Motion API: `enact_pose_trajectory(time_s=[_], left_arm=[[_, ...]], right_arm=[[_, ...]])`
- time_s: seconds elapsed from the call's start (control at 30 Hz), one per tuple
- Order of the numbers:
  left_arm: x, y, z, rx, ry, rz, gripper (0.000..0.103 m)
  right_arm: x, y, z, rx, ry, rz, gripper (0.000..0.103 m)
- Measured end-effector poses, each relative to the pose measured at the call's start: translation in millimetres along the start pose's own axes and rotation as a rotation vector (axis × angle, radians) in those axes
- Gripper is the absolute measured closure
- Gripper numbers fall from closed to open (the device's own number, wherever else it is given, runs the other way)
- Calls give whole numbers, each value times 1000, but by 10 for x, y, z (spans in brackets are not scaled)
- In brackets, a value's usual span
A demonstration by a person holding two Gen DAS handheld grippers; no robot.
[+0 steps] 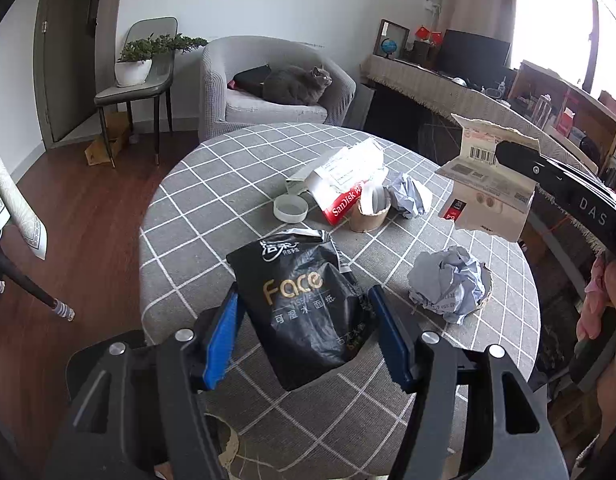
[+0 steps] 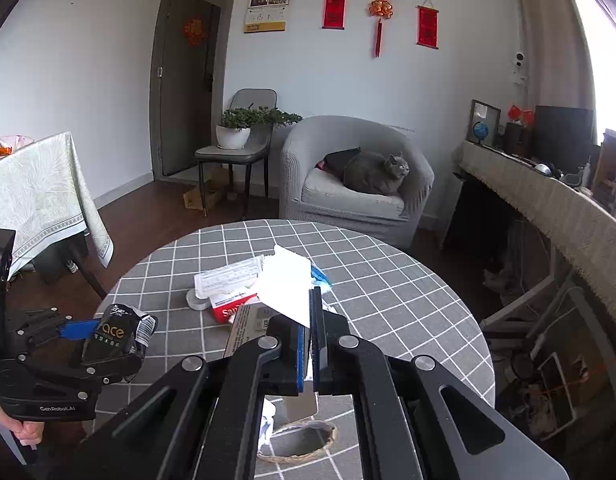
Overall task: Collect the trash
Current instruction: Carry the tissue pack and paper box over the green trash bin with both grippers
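Trash is split between both tools and the counter (image 1: pixel 180 200). The left tool (image 1: pixel 304 336) stands about half open with its blue pads pressed on either side of a black tissue pack (image 1: pixel 308 304), which hangs between them, seemingly lifted off the grid cloth. The right tool (image 2: pixel 308 344) has its jaws closed tight on a torn carton (image 1: pixel 488 184); the left view shows that carton held in the air above the counter's right edge, with white flaps sticking out both ways.

Still lying on the counter: a crumpled paper ball (image 1: pixel 448 284) near the right edge, a second wad (image 1: pixel 408 196) further back, a tape roll (image 1: pixel 370 210), a small round lid (image 1: pixel 291 208) and a red-and-white box (image 1: pixel 344 190) with papers on it. No bin shows in either view.

Risks from here, as I judge them: the pack is soft and slick, and only its sides are pinched, so a quick swing could let it slide out downward. The carton is thin, torn card gripped at one spot; it may tear further or pivot in the jaws. With both tools full, the rest cannot be picked up until something is dropped off. A cat (image 2: pixel 374 174) sits in the armchair (image 2: pixel 408 168) behind, and could jump in.
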State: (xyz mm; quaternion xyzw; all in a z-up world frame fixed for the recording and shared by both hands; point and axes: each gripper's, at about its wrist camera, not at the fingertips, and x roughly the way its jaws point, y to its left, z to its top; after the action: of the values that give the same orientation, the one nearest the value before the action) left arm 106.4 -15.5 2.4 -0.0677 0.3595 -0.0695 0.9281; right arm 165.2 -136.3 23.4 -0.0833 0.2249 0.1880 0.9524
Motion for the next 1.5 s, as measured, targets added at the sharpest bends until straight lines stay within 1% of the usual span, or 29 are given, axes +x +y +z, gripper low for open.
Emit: enact_pose_trajectory(time_s=[0.3, 0.43, 0.53, 0.77, 0.83, 1.03, 1.17, 1.27, 1.43, 1.5], left_arm=[[-238, 316, -42, -30, -18, 12, 38], [-345, 463, -121, -25, -19, 32, 38], [-390, 584, -202, -3, -15, 62, 38], [-410, 1031, -404, -21, 36, 98, 38], [-427, 1167, -453, -35, 45, 96, 38], [-351, 1546, -629, -46, 93, 143, 39], [-250, 1823, -749, -72, 141, 168, 39], [-192, 2035, -826, -128, 184, 148, 39], [-77, 2204, -933, -119, 230, 180, 39], [-24, 2300, -983, -133, 253, 179, 39]], right_arm=[[-43, 316, -31, 63, 7, 161, 101], [-11, 507, -64, 66, 14, 195, 101], [25, 685, -77, 57, 26, 222, 101], [83, 1053, -44, 57, 27, 290, 101], [105, 1162, -33, 66, 27, 317, 101], [211, 1582, -5, 48, 45, 365, 101], [373, 1858, -1, 33, 82, 391, 101], [499, 2047, -11, 25, 116, 410, 101], [736, 2320, -54, 2, 179, 441, 101], [801, 2410, -66, -3, 195, 445, 101]])
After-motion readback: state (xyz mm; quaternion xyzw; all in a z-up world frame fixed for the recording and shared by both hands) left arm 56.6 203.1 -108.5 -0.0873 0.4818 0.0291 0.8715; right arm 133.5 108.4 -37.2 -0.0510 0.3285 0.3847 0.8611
